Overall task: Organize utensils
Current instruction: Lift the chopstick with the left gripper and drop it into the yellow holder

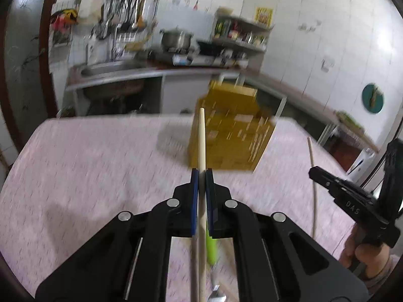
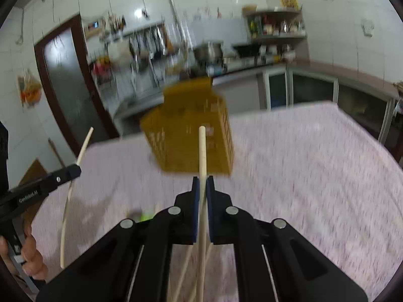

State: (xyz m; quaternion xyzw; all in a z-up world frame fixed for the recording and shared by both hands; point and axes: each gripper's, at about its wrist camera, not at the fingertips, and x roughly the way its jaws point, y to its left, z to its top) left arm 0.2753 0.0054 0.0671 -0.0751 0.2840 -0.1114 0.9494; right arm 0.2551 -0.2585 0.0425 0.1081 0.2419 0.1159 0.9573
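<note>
My left gripper (image 1: pixel 202 173) is shut on a pale wooden chopstick (image 1: pixel 202 138), whose tip points at a yellow slotted utensil holder (image 1: pixel 234 130) standing on the table. In the right wrist view my right gripper (image 2: pixel 203 180) is shut on a second chopstick (image 2: pixel 202 148), aimed at the same holder (image 2: pixel 186 136). Each gripper shows in the other's view with its stick: the right gripper (image 1: pixel 313 171) at the right edge, the left gripper (image 2: pixel 75 170) at the left edge. Both are raised above the table, short of the holder.
A pink patterned cloth (image 1: pixel 88 163) covers the table. Beneath the left gripper lies a green-handled utensil (image 1: pixel 211 249); several loose chopsticks (image 2: pixel 183 271) lie under the right one. A kitchen counter with a sink (image 1: pixel 105 69) and a pot (image 1: pixel 176 39) runs behind.
</note>
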